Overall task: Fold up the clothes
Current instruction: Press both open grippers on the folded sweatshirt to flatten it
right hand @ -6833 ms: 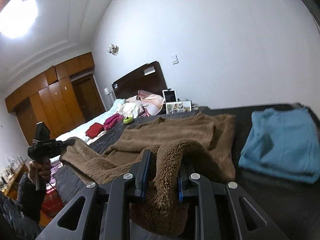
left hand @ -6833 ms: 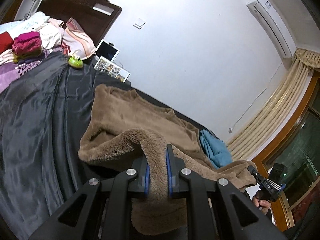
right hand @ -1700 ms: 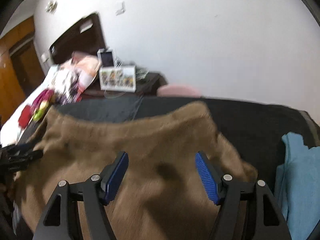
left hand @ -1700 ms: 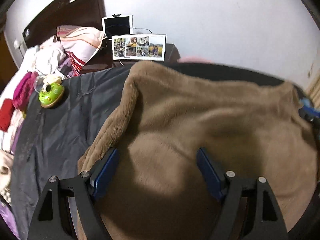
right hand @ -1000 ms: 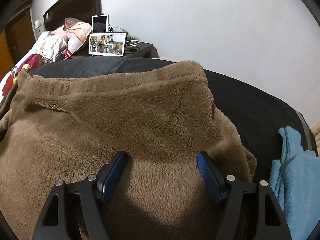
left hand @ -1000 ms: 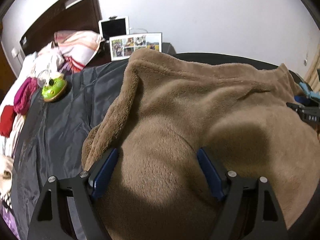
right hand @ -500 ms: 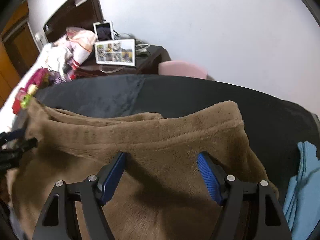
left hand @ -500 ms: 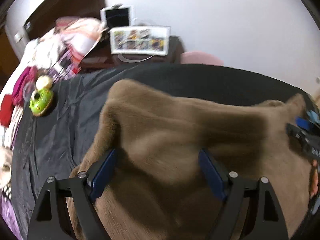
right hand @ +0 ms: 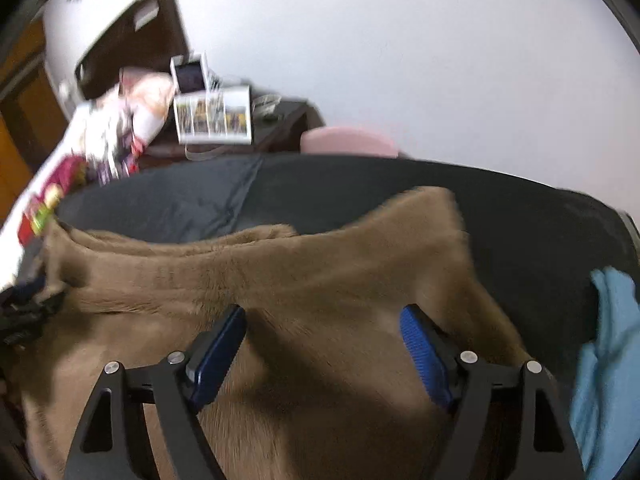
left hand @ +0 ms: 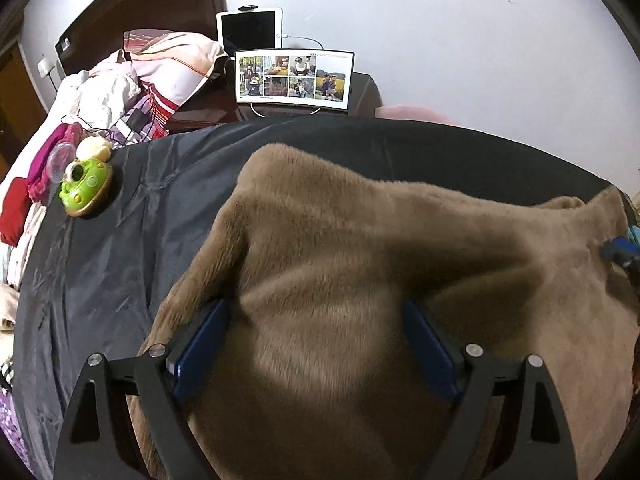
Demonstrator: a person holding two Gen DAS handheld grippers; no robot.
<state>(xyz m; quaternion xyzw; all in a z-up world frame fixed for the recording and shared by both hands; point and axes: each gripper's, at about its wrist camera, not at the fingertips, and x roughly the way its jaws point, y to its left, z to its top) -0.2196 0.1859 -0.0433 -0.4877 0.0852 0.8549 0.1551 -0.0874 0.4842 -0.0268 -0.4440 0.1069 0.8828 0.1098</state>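
A brown fleece garment point(left hand: 360, 240) lies spread on the dark bed cover point(left hand: 120, 240). My left gripper point(left hand: 316, 308) is low over its left part, and its jaws are opening. Fleece bulges up between the blue pads point(left hand: 430, 344), and a fold covers part of the left pad. Over the garment's right part point(right hand: 320, 248) is my right gripper point(right hand: 322, 312), its jaws opening too, with fleece under and between its pads point(right hand: 424, 354) but not pinched. Each gripper shows at the edge of the other's view: the right gripper point(left hand: 622, 252), the left gripper point(right hand: 24, 312).
A folded blue garment point(right hand: 608, 360) lies right of the fleece. A green toy point(left hand: 84, 186) and a pile of clothes point(left hand: 120, 92) are at the far left. A photo frame point(left hand: 294, 80), a tablet point(left hand: 250, 32) and a pink stool point(right hand: 348, 142) stand by the wall.
Both grippers, earlier shut on the lifted fleece, now stand open over it. In the last second both views shifted: more dark cover shows beyond the fleece's far edge. The right view is blurred.
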